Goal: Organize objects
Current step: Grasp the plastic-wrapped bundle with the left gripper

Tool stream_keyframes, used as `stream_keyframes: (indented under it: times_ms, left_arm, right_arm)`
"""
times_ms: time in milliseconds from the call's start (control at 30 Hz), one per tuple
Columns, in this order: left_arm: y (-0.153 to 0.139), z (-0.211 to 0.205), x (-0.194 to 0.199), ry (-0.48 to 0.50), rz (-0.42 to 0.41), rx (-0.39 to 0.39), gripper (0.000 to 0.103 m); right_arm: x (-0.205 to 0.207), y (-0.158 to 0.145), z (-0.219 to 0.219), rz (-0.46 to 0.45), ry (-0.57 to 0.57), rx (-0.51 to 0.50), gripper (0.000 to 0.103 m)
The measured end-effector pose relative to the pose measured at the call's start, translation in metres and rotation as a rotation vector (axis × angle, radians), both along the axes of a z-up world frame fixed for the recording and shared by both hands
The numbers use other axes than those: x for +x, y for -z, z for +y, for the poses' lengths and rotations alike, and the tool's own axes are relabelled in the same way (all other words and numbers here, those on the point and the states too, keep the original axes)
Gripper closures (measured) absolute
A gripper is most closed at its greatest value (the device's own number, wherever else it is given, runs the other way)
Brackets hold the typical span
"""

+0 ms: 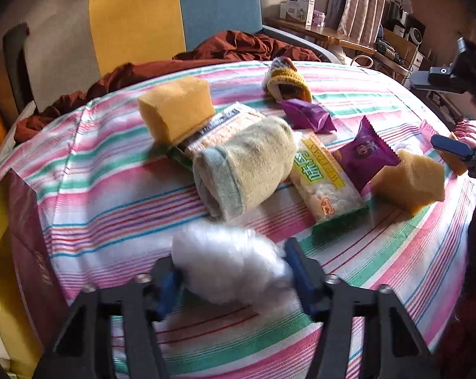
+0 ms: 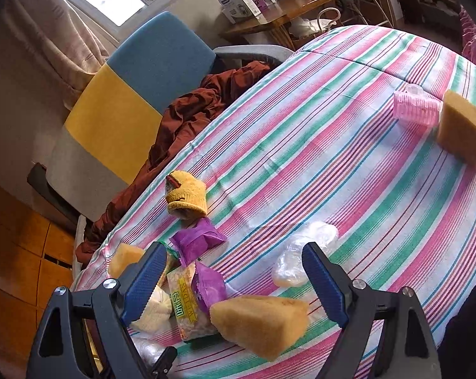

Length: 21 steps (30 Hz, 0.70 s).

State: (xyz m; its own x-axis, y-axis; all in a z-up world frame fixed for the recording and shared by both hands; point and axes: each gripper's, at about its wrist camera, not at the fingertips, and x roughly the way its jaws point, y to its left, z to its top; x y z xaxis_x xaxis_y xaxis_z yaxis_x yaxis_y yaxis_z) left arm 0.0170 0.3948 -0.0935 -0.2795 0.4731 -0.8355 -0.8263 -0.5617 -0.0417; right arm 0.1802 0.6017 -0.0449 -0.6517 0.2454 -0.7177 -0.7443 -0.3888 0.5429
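On the striped tablecloth (image 1: pixel 111 195) lie a rolled green towel (image 1: pixel 247 167), two yellow sponges (image 1: pixel 176 107) (image 1: pixel 411 178), a snack pack (image 1: pixel 326 177), two purple packets (image 1: pixel 365 154) and a knitted yellow cap (image 1: pixel 285 80). My left gripper (image 1: pixel 231 279) is shut on a blurred white plastic wad (image 1: pixel 228 262), with both blue pads against its sides. My right gripper (image 2: pixel 235 281) stands open above a wedge-shaped sponge (image 2: pixel 260 325), not touching it. A clear plastic wad (image 2: pixel 304 252) lies just beyond its right finger. Farther off are a pink hair roller (image 2: pixel 416 109) and another sponge (image 2: pixel 463 129).
A maroon and yellow box (image 1: pixel 29 237) stands at the table's left edge. Behind the table is a blue, yellow and grey chair (image 1: pixel 162 22) with a rust-red cloth (image 1: pixel 238 47) on its seat. A wooden side table (image 1: pixel 326 33) with boxes stands by the curtain.
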Motion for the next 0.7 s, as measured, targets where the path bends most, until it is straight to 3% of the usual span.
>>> stream_keyframes:
  times_ms: [33, 67, 200, 467, 567, 700]
  left_arm:
    - [0.002, -0.002, 0.003, -0.001, 0.035, 0.012, 0.055]
    - [0.003, -0.003, 0.007, 0.013, 0.065, 0.026, 0.057]
    - [0.006, -0.011, 0.005, 0.021, 0.051, 0.074, 0.057]
    - [0.006, -0.01, 0.006, 0.024, 0.049, 0.094, 0.057]
    - [0.007, -0.01, 0.007, 0.026, 0.059, 0.099, 0.057]
    - [0.007, -0.012, 0.006, 0.026, 0.056, 0.108, 0.057]
  right_arm:
    - [0.0, 0.002, 0.001, -0.008, 0.002, -0.006, 0.014]
    - [-0.001, 0.003, 0.001, -0.016, 0.001, -0.011, 0.014]
    - [-0.003, 0.009, 0.001, -0.051, -0.001, -0.026, 0.014]
    - [0.01, 0.003, 0.006, -0.005, 0.059, -0.021, 0.014]
    - [0.014, 0.01, 0.01, -0.041, 0.092, -0.047, 0.014]
    - [0.012, 0.025, 0.015, -0.102, 0.098, -0.108, 0.026]
